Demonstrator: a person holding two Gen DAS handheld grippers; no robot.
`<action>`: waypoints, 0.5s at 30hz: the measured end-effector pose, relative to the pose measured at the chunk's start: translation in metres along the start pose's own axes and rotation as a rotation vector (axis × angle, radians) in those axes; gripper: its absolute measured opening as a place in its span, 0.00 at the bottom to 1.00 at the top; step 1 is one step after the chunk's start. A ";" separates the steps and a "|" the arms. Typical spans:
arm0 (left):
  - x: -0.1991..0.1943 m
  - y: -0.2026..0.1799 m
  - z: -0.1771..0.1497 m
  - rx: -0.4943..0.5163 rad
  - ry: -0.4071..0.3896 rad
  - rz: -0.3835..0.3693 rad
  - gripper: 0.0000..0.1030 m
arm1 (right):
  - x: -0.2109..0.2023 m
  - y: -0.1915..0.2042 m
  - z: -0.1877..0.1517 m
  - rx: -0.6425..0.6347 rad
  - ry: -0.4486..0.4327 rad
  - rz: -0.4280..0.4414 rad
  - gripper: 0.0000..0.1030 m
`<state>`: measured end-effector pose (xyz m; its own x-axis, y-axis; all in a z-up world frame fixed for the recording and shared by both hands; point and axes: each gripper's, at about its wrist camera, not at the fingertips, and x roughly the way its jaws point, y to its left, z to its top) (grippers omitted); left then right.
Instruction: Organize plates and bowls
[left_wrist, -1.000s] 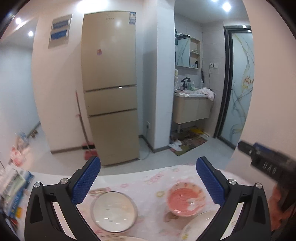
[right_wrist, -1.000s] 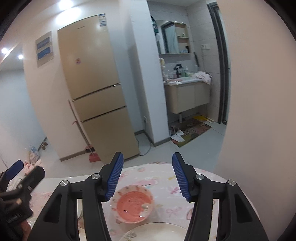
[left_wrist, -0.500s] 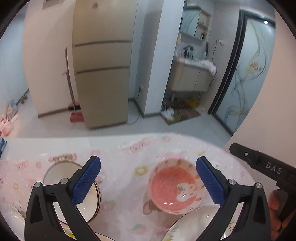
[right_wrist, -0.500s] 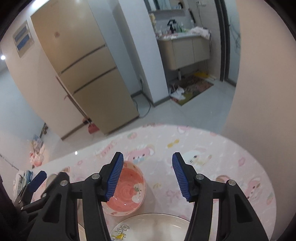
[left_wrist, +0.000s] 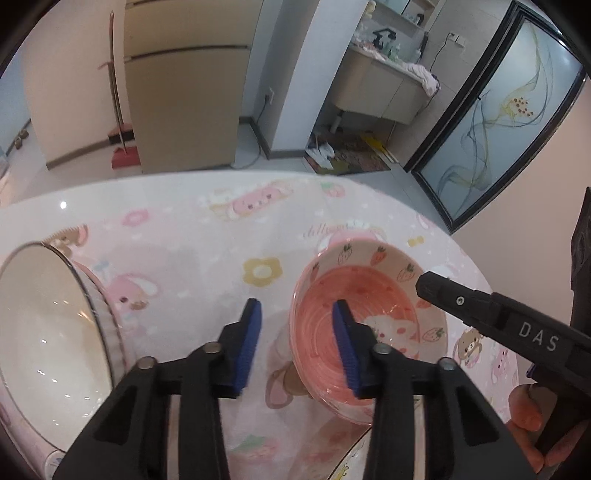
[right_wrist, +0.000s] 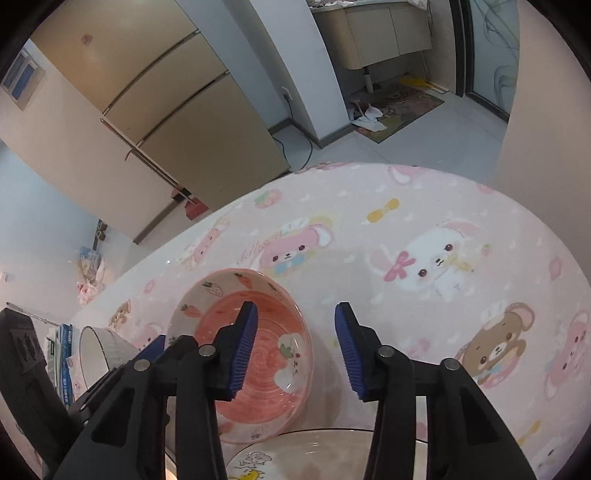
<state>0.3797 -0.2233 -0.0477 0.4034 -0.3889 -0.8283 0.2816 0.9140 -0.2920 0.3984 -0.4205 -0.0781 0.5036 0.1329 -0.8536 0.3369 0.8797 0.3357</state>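
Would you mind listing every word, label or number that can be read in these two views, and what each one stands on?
"DAS": white letters on the black body of the right gripper, seen from the left wrist.
Cursive pink writing on the tablecloth, just beyond the pink strawberry bowl: too blurred to read.
Blue wall sign beside the fridge: too small to read.
Nothing else is legible.

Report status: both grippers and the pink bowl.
Left gripper, right gripper: jaws have just been closing, nothing gripped. Pink strawberry ceramic bowl: one rim between each pair. Unobstructed.
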 end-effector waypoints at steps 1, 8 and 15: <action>0.003 0.000 -0.001 -0.005 0.011 -0.003 0.30 | 0.004 -0.002 0.003 0.004 0.014 0.014 0.36; 0.009 -0.002 -0.005 -0.015 0.033 -0.016 0.30 | 0.025 -0.006 0.000 -0.012 0.083 0.032 0.25; 0.021 0.004 -0.007 -0.063 0.040 -0.031 0.07 | 0.037 0.003 -0.005 -0.078 0.094 -0.031 0.11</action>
<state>0.3833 -0.2273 -0.0689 0.3600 -0.4134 -0.8364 0.2375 0.9075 -0.3464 0.4135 -0.4107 -0.1106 0.4160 0.1438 -0.8979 0.2868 0.9163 0.2796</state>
